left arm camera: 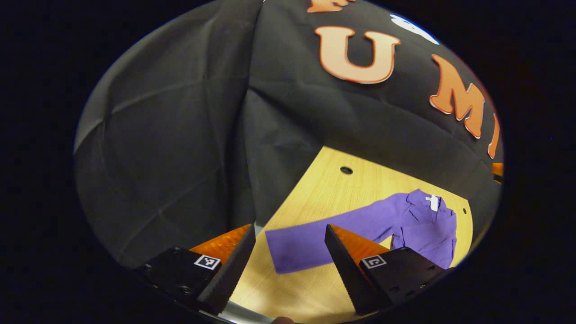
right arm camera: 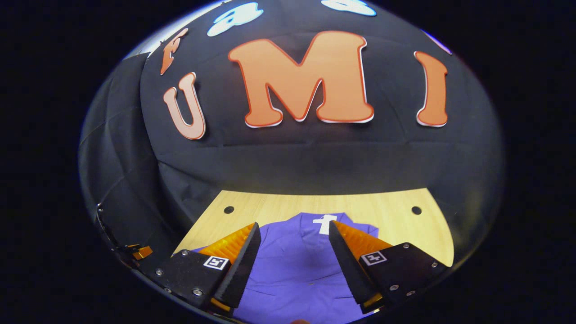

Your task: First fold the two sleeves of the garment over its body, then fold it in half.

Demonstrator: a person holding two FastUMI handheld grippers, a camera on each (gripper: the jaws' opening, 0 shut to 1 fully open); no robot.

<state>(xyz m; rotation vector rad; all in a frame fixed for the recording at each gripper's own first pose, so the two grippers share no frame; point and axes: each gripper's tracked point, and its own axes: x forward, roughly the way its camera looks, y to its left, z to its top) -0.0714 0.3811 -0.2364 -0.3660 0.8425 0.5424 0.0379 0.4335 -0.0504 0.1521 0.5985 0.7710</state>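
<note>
No fold looks made yet — the garment lies flat on the table, one sleeve stretched out toward the near left edge. Bare wood lies beyond the collar and around the cuff. Left gripper and right gripper hover above — both gaping, holding nothing.

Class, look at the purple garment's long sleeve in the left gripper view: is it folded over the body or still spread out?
Spread out. The sleeve stretches flat across the table, away from the garment body, unfolded.
</note>
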